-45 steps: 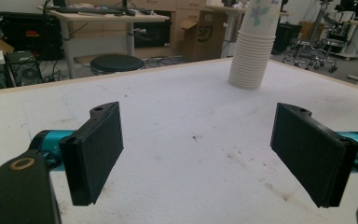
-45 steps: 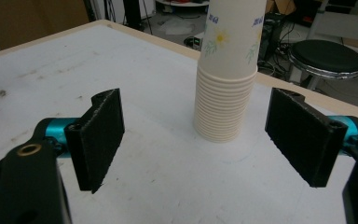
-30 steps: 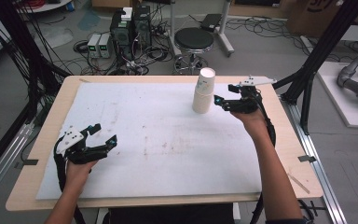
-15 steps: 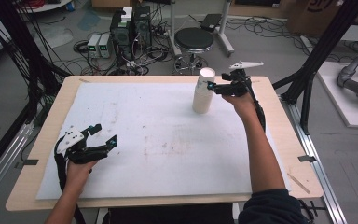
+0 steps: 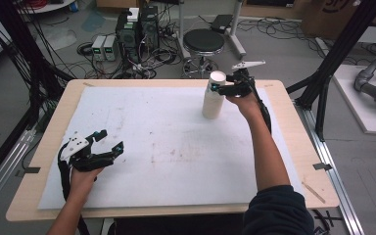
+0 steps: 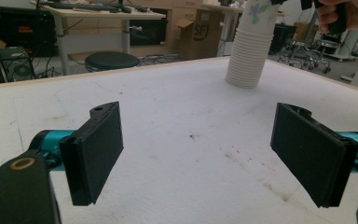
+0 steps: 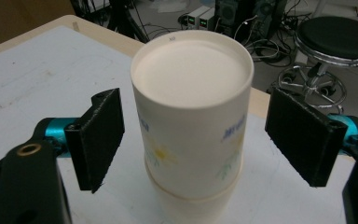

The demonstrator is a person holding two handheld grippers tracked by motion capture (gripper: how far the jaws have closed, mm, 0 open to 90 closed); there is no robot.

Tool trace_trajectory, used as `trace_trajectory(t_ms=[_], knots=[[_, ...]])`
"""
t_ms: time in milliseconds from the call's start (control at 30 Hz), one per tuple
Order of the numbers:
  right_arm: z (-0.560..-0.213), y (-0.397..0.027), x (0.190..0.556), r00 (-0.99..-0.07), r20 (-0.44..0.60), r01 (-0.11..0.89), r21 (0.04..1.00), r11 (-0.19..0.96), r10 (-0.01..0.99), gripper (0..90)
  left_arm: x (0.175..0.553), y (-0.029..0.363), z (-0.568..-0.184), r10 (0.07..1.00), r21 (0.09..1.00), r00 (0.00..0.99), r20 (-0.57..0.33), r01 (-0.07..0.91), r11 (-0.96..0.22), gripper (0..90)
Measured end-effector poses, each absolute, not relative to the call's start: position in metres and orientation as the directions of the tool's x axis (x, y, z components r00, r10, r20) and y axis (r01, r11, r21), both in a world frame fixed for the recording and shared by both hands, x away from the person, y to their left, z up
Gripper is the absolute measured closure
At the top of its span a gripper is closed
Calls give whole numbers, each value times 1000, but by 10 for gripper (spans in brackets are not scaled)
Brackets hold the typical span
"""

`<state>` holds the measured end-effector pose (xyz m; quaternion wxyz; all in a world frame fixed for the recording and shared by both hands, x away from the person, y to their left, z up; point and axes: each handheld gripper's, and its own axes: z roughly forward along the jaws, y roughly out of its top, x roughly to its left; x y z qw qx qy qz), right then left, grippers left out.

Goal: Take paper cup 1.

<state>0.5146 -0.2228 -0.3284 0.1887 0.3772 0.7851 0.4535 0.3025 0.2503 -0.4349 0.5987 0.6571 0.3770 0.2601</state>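
Where the wooden table (image 5: 293, 147) carries its white foam sheet (image 5: 166, 142), the surface shows faint scuffs and small dark specks near the middle, and a bare strip of wood frames the sheet on every side. At the left, black frame struts (image 5: 10, 63) and hanging cables stand beside the table edge. The left gripper (image 5: 108, 146) rests over the near left part of the sheet, held in the person's left hand (image 5: 81, 176), its jaws spread wide with nothing but bare sheet between them; the left gripper view confirms the open gap. Behind the table, on the grey floor, sit computer boxes (image 5: 137, 27) among tangled wires, and beside them a round black stool (image 5: 204, 41). Toward the far right of the sheet stands the stack of paper cups (image 5: 213, 96), upside down, its flat base uppermost and a flower print on the top cup. The right gripper (image 5: 214, 88) is at the stack's top, held in the person's right hand (image 5: 242, 98); in the right gripper view its jaws stand apart on either side of the top cup (image 7: 193, 121), released and not pressing the paper. Further right, a dark diagonal strut (image 5: 338, 54) crosses the floor, and a cardboard box (image 5: 330, 10) sits at the top.
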Motion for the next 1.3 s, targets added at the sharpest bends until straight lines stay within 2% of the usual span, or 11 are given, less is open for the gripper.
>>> trace_trajectory(t_ms=[433,500,667,700,1100,1300], knots=[[-337,-213,525,-637,49,422,858,294,770,208,303,251,-436,806,982,581,-115,189,3,168],[-337,-213,526,-642,50,418,860,295,765,280,303,250,-436,805,982,583,-109,187,-2,168],[-336,-214,525,-640,48,413,863,291,767,289,303,251,-436,805,982,583,-108,188,-4,168],[-336,-215,526,-643,46,406,867,289,765,324,303,251,-436,804,982,584,-109,189,-5,168],[-331,-216,524,-637,50,390,882,265,770,332,303,250,-436,803,982,586,-110,190,-4,168],[-314,-220,520,-639,46,360,900,246,768,338,303,250,-436,803,982,586,-112,191,-2,168]])
